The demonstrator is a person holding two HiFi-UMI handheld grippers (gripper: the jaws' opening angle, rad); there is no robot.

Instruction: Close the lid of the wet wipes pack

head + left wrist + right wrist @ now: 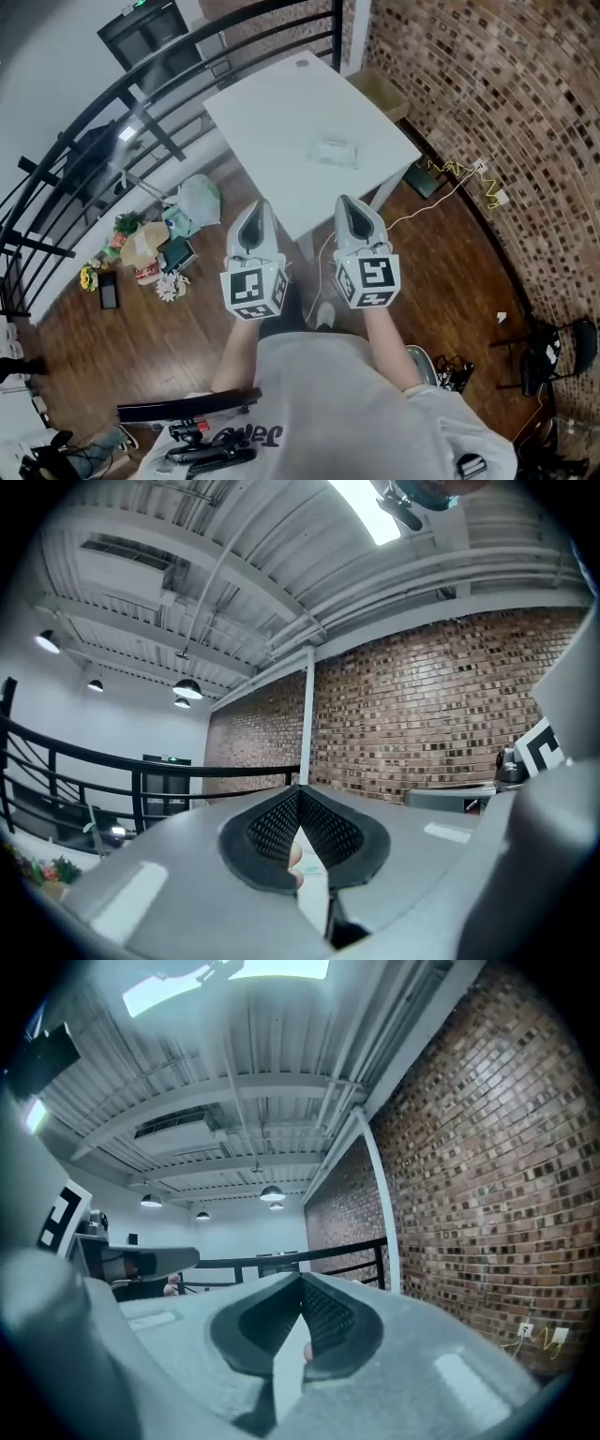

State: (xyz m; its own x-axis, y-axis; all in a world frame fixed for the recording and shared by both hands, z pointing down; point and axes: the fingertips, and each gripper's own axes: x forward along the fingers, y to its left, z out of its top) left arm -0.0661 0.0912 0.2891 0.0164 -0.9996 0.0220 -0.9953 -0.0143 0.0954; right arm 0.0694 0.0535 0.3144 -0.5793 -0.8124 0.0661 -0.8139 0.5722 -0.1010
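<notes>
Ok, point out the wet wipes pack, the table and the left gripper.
wet wipes pack (335, 151), head view, middle of its top.
table (267, 108), head view, bare white top.
left gripper (259, 210), head view, tip where its fingers meet.

Head view: the camera is mounted high and faces steeply down over the person's torso (328, 394). The white surface (281, 112) lies well off at 12 o'clock. The left gripper (257, 208) and right gripper (346, 202) sit near centre, aimed at 12.

Left gripper view: the camera is seated close behind its fingers (267, 829) and pitched upward. The brick wall (441, 714) spans 1 to 3 o'clock, with the ceiling (187, 564) at 12.

Right gripper view: same close seat, also pitched up, with the wall at 3 o'clock.

Shared: all three views show the wall and the railing (94, 761). Each gripper view catches the other's marker cube (544, 747) at its edge.
</notes>
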